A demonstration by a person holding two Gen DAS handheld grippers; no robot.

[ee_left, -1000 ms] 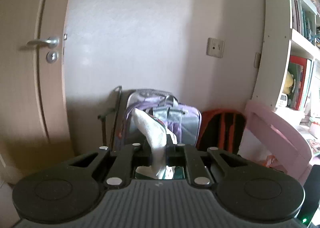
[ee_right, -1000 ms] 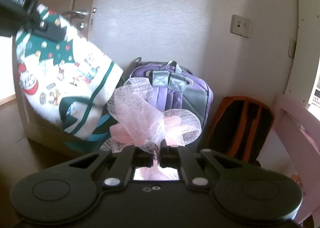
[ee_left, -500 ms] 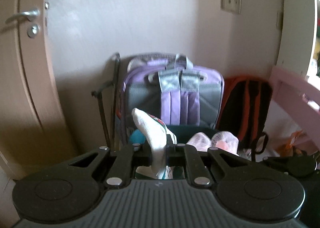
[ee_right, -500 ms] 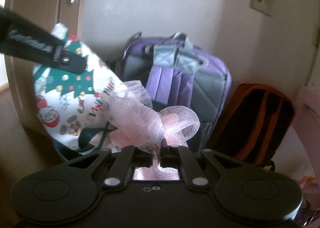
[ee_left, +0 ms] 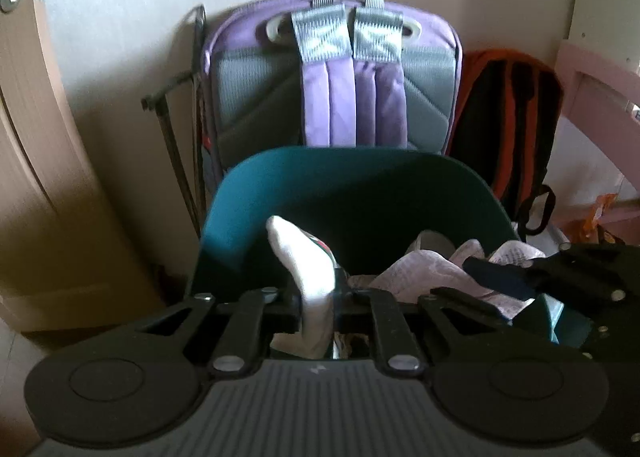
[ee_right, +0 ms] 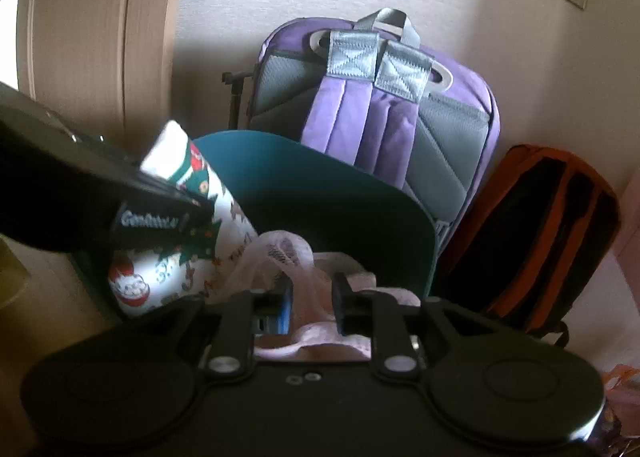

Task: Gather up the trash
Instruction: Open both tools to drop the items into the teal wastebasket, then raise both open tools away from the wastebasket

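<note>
My left gripper [ee_left: 316, 297] is shut on the white rim of a Christmas-print bag [ee_left: 304, 257] with a teal lining [ee_left: 340, 193], holding its mouth open. The bag's printed side [ee_right: 168, 253] shows in the right wrist view, with the left gripper [ee_right: 156, 217] clamped on it. My right gripper [ee_right: 312, 297] sits over the bag's mouth with its jaws parted around the pink mesh trash [ee_right: 288, 253], which sags between them. In the left wrist view the pink mesh [ee_left: 432, 273] lies inside the bag, with the right gripper [ee_left: 500, 281] over it.
A purple and grey backpack [ee_left: 340, 81] leans on the wall right behind the bag. An orange and black backpack [ee_right: 532, 233] stands to its right. A wooden door [ee_right: 92, 41] is at the left. Pink furniture [ee_left: 600, 105] is at the right.
Both grippers have dropped lower and closer to the backpacks. The bag's mouth now faces up and open. My right gripper has gone from shut on the pink mesh to parted, inside the bag.
</note>
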